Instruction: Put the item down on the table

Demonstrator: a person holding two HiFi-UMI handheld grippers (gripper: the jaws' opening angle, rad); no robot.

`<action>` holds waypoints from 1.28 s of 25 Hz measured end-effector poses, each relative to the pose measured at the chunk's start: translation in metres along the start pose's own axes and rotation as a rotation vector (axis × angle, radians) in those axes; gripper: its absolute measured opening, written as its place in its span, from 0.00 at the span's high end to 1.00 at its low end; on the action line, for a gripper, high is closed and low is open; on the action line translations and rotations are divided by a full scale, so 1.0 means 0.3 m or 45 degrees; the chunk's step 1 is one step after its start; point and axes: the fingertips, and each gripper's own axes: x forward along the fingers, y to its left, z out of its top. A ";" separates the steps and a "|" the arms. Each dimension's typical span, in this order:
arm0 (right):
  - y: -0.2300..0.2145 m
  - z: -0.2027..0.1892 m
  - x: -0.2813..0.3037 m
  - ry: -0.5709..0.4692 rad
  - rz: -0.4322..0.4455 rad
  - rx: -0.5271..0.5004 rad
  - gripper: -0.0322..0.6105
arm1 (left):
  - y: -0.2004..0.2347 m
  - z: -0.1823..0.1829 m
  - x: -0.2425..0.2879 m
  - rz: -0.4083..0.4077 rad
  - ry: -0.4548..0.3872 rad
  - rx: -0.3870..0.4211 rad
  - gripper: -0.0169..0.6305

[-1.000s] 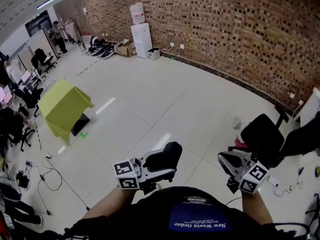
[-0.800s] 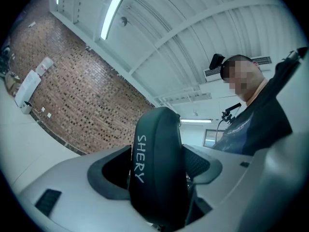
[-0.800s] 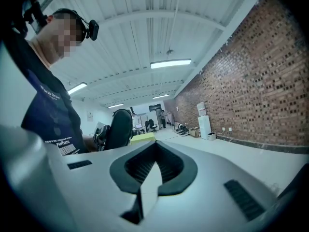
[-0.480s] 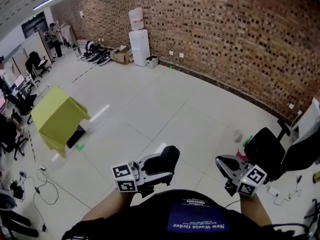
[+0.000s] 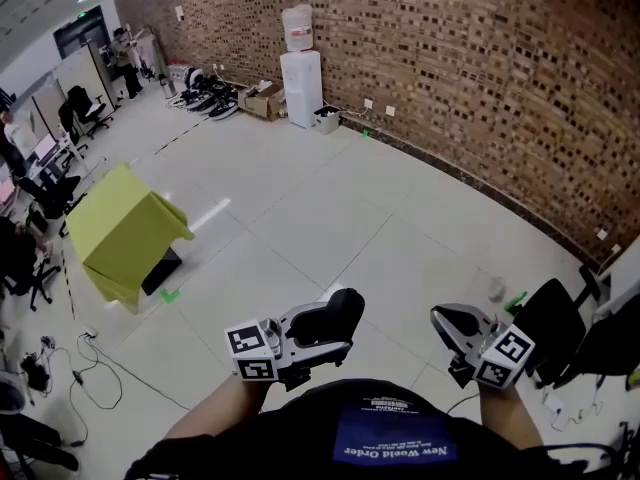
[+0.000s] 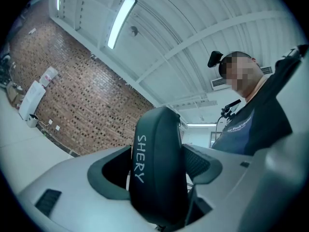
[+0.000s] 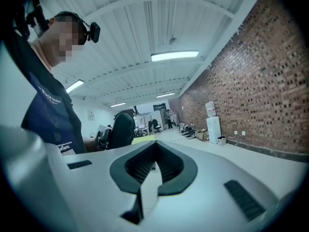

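Note:
A black oval case (image 5: pixel 326 318) marked SHERY is clamped between the jaws of my left gripper (image 5: pixel 338 326), held in front of the person's chest above the floor. In the left gripper view the case (image 6: pixel 157 170) fills the gap between the jaws and stands on edge. My right gripper (image 5: pixel 447 320) is held to the right at the same height, with its jaws shut together and nothing between them (image 7: pixel 153 167). A table under a yellow-green cloth (image 5: pixel 125 230) stands a few metres off to the left; it shows faintly as the yellow table (image 7: pixel 143 139) in the right gripper view.
A brick wall (image 5: pixel 480 78) runs along the far side, with a water dispenser (image 5: pixel 300 73) and boxes (image 5: pixel 262 98) against it. A black office chair (image 5: pixel 560 320) stands close on the right. Cables (image 5: pixel 95 358) trail on the floor at left, near desks and chairs.
The head view has swung a little, so the chair and the yellow table sit slightly differently in frame. Both grippers keep the same pose, the left still holding the case.

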 end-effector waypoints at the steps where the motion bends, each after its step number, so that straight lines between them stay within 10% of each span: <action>1: -0.013 0.005 0.040 0.007 0.014 -0.005 0.97 | 0.034 0.017 -0.016 0.015 -0.007 0.002 0.46; 32: -1.064 0.230 0.848 0.093 0.399 -0.058 0.97 | 1.072 0.391 0.248 0.424 -0.203 0.056 0.46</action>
